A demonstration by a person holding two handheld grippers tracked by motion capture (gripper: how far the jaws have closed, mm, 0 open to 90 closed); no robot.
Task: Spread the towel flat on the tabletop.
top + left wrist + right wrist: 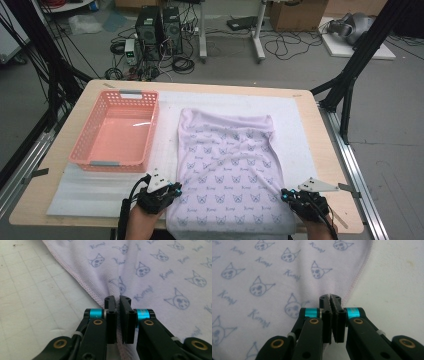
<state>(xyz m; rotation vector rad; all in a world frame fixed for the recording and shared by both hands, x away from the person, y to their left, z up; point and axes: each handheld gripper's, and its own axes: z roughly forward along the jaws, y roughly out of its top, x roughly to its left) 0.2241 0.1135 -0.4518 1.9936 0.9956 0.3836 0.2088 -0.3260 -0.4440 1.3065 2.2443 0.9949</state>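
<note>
A pale lilac cloth printed with small blue cat faces lies spread on the white mat, its near end hanging over the table's front edge. My left gripper sits at the cloth's near left edge. In the left gripper view the jaws are shut, pinching the stitched hem of the cloth, which puckers toward them. My right gripper is at the near right edge. In the right gripper view it is shut on the hem of the cloth as well.
A pink plastic basket, nothing in it, stands to the left of the cloth. A white foam mat covers most of the wooden table. Beyond the table are computers, cables and black frame legs on the floor.
</note>
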